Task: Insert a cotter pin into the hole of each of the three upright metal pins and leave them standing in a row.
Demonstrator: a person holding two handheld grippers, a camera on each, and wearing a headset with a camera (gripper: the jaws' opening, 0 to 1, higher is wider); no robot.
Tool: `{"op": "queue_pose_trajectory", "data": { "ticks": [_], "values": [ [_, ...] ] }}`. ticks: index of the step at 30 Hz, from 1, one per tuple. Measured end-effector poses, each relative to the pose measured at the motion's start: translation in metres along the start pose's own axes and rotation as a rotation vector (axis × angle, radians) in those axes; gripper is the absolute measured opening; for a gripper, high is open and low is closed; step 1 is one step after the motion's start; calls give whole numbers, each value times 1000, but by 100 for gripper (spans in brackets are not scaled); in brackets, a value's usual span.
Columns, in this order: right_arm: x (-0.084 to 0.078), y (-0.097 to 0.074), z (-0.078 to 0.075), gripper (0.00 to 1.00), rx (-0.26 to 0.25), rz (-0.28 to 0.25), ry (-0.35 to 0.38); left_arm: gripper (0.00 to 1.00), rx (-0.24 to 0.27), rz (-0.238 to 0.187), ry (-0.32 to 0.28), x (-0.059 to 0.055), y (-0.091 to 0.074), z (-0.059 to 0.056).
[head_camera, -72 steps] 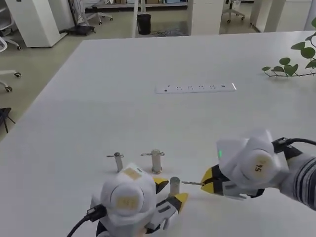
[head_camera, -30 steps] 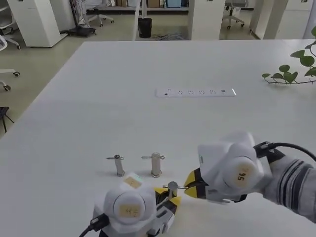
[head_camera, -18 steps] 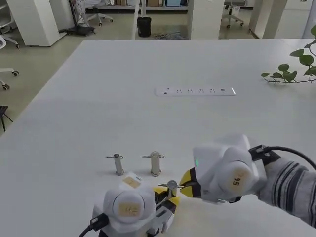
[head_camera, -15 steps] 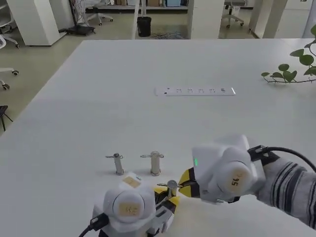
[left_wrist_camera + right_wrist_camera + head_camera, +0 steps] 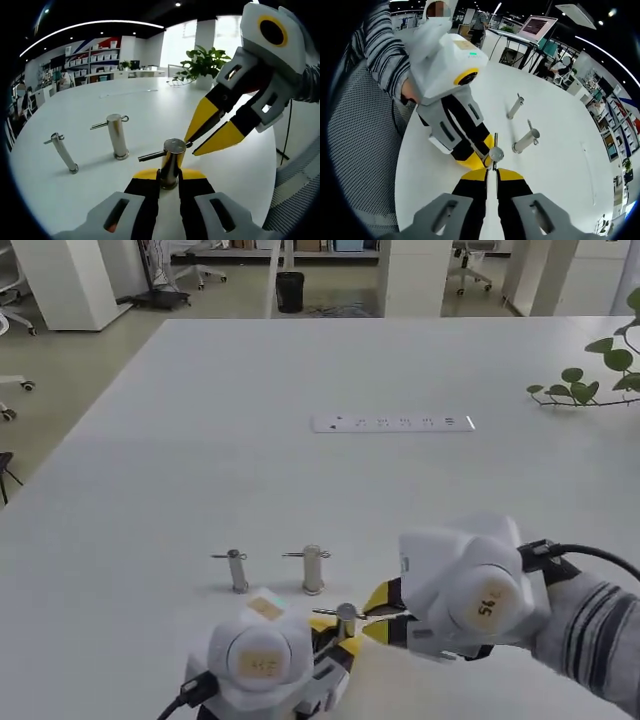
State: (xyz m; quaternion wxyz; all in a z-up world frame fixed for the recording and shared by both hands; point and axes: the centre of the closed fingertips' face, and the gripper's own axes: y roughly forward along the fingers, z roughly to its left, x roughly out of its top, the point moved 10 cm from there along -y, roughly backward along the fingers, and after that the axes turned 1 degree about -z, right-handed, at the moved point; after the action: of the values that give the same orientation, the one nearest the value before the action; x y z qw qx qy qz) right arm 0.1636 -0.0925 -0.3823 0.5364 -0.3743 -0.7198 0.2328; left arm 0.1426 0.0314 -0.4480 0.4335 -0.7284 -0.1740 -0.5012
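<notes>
Cotter pin [image 5: 151, 156] slid in; right tongs [image 5: 191, 148] crowd the clamped pin [image 5: 171, 162].

A wide white surface [image 5: 200, 460]. A power strip [image 5: 392, 423] lies flat toward 12 o'clock, and a leafy sprig [image 5: 570, 392] rests at the 2 o'clock edge. Near 6 o'clock three pins stand upright: left pin [image 5: 237, 572], middle pin [image 5: 313, 572], and near pin [image 5: 345, 618] at 5 o'clock of the middle one. Each has a cotter [image 5: 296, 555] across its top.
</notes>
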Motion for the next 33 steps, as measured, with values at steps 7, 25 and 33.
{"op": "queue_pose_trajectory", "data": {
  "ticks": [7,25,33],
  "values": [
    [1,1,1,0,-21,-17,25,10,2,4,0,0,0,0],
    [2,5,-1,0,-14,-24,48,10,6,7,4,0,0,-1],
    [2,6,-1,0,-12,-24,35,11,7,5,-6,0,0,-1]
  ]
}}
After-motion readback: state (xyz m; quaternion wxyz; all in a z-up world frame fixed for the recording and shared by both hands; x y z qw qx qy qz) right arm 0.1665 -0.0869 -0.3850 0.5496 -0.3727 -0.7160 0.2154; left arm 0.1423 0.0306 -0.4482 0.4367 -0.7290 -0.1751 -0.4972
